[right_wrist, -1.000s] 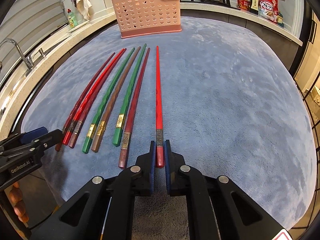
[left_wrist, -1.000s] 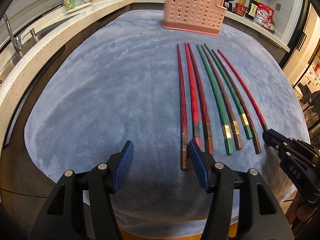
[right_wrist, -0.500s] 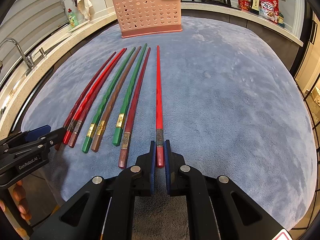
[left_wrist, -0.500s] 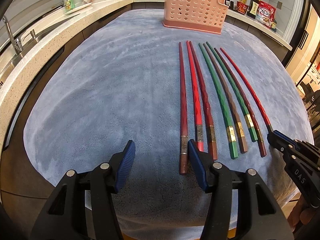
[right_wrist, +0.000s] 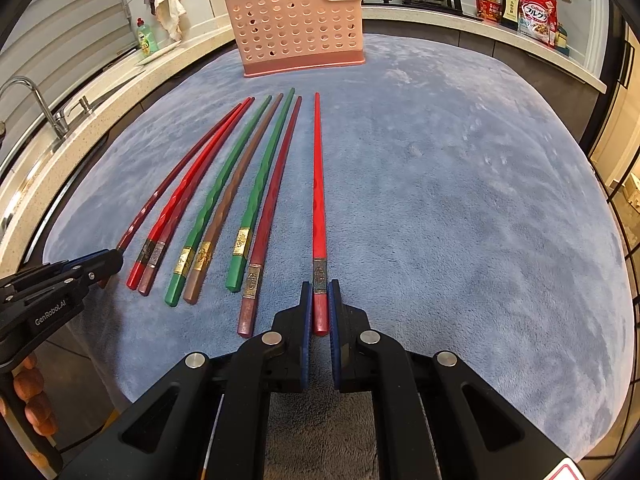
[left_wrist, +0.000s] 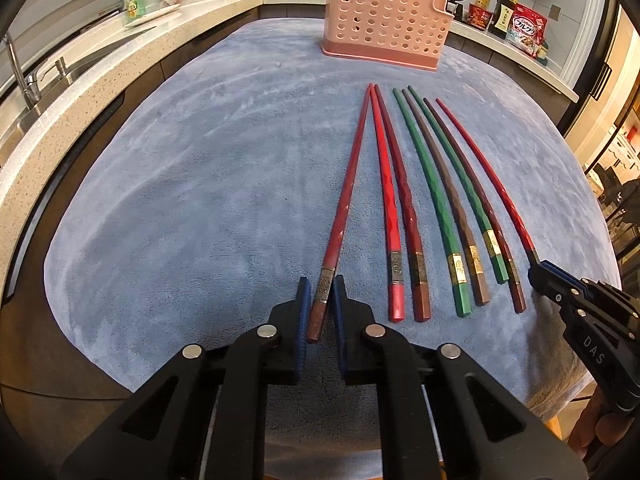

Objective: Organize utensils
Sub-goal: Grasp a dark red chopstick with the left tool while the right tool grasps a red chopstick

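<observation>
Left gripper [left_wrist: 320, 300] clamps dark red chopstick [left_wrist: 348, 184] by its thick butt; right gripper [right_wrist: 320, 308] clamps bright red chopstick [right_wrist: 318, 184] likewise. Light, stiff, likely slick lacquer; hold the square end.

We read "DAS" on the right gripper [left_wrist: 538, 276] – and "GenRobot.AI" on the left gripper [right_wrist: 110, 260].

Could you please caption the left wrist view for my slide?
Left claw shut on a dark red chopstick, pink basket beyond.
</observation>
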Available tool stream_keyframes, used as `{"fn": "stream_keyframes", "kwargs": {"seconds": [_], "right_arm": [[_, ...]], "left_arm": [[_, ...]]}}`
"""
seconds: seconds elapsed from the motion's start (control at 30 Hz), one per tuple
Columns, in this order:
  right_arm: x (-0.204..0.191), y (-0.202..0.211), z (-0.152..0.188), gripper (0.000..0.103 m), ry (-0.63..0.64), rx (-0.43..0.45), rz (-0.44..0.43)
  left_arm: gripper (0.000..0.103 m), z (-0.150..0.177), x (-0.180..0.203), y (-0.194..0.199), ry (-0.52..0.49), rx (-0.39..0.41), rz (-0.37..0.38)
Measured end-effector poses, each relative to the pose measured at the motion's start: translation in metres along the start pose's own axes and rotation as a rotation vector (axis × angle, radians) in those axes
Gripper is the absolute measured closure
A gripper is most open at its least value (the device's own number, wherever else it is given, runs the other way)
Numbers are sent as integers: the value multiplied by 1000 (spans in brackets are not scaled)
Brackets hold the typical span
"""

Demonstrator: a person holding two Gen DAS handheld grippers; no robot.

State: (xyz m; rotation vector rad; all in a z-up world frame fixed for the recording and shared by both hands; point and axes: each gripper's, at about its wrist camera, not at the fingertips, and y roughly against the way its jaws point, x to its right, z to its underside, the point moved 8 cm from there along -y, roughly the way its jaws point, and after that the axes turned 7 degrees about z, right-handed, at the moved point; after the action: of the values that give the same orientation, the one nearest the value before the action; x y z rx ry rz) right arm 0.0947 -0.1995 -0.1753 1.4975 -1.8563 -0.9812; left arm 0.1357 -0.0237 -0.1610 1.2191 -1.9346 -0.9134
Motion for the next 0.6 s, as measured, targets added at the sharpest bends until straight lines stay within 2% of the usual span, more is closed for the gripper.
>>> {"fn": "stream_keyframes", "kwargs": {"seconds": [0.37,0.6], "right_arm": [[7,28,-18,96,-25,55,-22],[16,62,-49,96,-57,118,-40]], "left_arm": [[94,-7,-1,20,41,5,50],[95,-26,2,45,38,45,71]]}}
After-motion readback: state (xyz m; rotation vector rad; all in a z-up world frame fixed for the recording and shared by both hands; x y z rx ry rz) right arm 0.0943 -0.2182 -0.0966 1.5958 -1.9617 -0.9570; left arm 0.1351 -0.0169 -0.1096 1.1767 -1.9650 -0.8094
